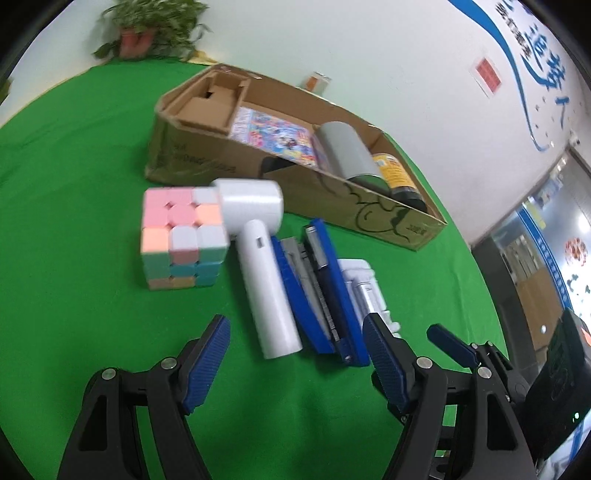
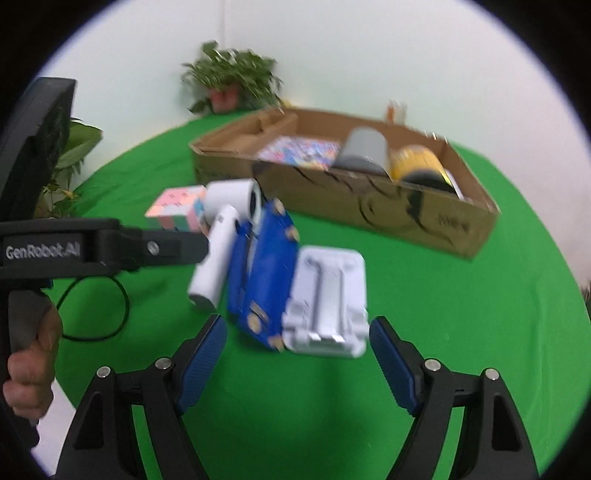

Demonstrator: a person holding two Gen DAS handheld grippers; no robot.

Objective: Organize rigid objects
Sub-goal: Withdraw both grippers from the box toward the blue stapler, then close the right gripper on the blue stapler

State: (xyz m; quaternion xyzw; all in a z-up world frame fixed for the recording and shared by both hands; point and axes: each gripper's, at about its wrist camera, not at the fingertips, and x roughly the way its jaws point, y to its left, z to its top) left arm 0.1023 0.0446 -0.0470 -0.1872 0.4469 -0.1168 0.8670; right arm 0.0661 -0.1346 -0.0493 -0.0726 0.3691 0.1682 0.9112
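On the green cloth lie a pastel puzzle cube [image 1: 183, 240], a white handheld fan or dryer [image 1: 258, 258], a blue stapler [image 1: 317, 288] and a white folding stand [image 1: 365, 291]. My left gripper [image 1: 297, 354] is open and empty, just short of the white handle and the stapler. In the right wrist view my right gripper [image 2: 297, 354] is open and empty, just short of the white stand [image 2: 328, 299] and the stapler [image 2: 264, 273]. The cube [image 2: 177, 208] and white device [image 2: 225, 236] lie behind. The left gripper's body [image 2: 103, 247] reaches in from the left.
A cardboard box [image 1: 207, 162] stands behind the objects, holding a colourful booklet [image 1: 277, 133], a grey cylinder [image 1: 347, 155] and a yellow-labelled jar [image 1: 397, 173]. The box also shows in the right wrist view [image 2: 461, 225]. A potted plant [image 1: 147, 29] stands at the far table edge.
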